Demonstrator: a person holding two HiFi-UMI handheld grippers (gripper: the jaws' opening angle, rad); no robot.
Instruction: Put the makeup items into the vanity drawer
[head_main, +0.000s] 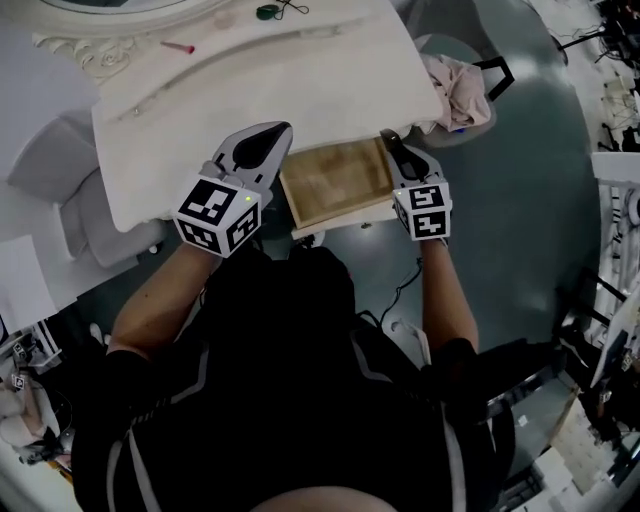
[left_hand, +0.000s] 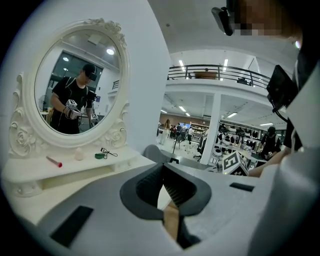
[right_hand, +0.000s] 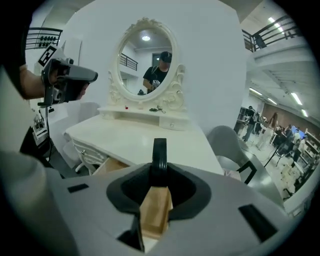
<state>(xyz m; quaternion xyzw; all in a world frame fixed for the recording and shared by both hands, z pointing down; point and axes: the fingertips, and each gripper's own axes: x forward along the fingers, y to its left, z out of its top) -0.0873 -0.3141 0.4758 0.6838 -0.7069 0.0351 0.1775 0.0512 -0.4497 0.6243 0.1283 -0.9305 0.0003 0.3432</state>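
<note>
Forearms (head_main: 160, 300) outstretched; left tongs (head_main: 266, 138) and right tongs (head_main: 391, 142) flank the drawer (head_main: 335, 182).

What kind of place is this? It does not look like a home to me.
Probably a large showroom or work hall: the vanity table and its oval mirror stand on an open floor with a mezzanine railing and display racks behind.
</note>
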